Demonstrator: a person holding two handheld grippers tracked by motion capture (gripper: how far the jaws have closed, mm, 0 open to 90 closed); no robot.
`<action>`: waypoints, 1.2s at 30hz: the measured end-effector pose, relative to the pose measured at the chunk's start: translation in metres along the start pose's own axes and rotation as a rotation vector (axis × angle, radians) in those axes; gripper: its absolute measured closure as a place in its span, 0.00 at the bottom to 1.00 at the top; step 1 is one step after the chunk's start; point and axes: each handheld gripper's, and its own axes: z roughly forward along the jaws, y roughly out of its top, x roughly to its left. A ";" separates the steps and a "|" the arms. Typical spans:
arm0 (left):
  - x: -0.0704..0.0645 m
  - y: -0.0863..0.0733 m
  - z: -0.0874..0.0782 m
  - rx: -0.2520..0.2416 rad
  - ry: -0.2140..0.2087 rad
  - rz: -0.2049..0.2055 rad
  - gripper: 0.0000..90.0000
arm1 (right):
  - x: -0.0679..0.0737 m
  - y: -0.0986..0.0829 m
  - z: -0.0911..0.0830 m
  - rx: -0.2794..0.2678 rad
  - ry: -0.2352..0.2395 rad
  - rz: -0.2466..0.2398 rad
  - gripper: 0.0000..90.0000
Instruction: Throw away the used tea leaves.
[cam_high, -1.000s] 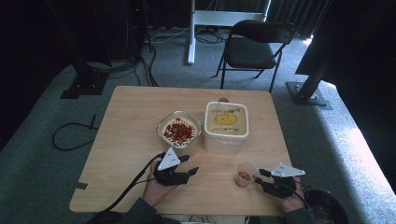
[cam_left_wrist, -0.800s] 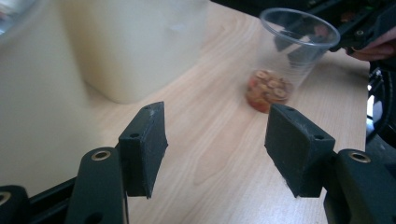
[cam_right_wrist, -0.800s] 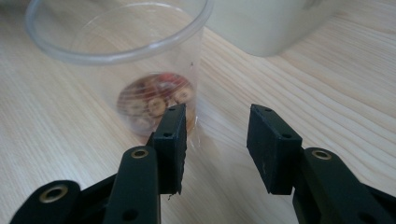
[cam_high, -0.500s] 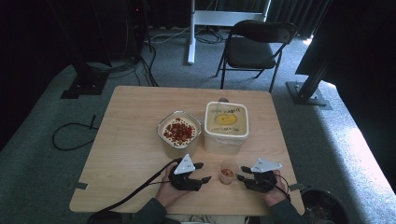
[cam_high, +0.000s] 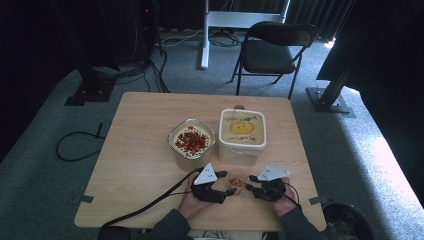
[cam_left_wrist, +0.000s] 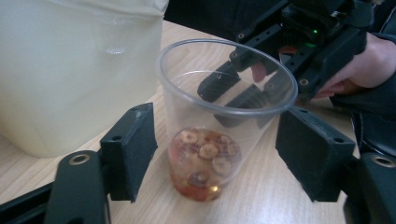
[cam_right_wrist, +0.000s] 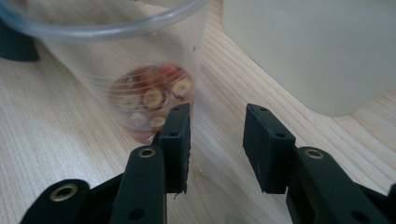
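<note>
Cup (cam_left_wrist: 219, 126) between spread left claw (cam_left_wrist: 215, 154) jaws; high view adds bowl (cam_high: 191, 140).

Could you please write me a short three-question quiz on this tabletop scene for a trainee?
1. True or false: the jaws of the left gripper stand open on either side of the clear plastic cup.
2. What lies in the bottom of the clear plastic cup? A) water only B) reddish dried slices C) nothing
3. Which container on the table stands beside the round bowl with red bits: the square tub or a jar?

Key
1. True; a gap shows at each side.
2. B.
3. The square tub. The right gripper is open too, with the cup's wall against one jaw, not clearly between them.
</note>
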 end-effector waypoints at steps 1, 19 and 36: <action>0.001 0.000 0.002 0.001 -0.003 0.006 0.30 | 0.000 0.000 0.001 0.000 0.004 -0.004 0.67; 0.003 0.005 0.009 0.023 0.067 0.032 0.30 | 0.011 0.011 0.014 0.003 0.029 -0.044 0.65; 0.014 0.015 -0.059 -0.041 0.178 -0.004 0.31 | -0.017 -0.002 -0.005 -0.033 -0.073 0.066 0.58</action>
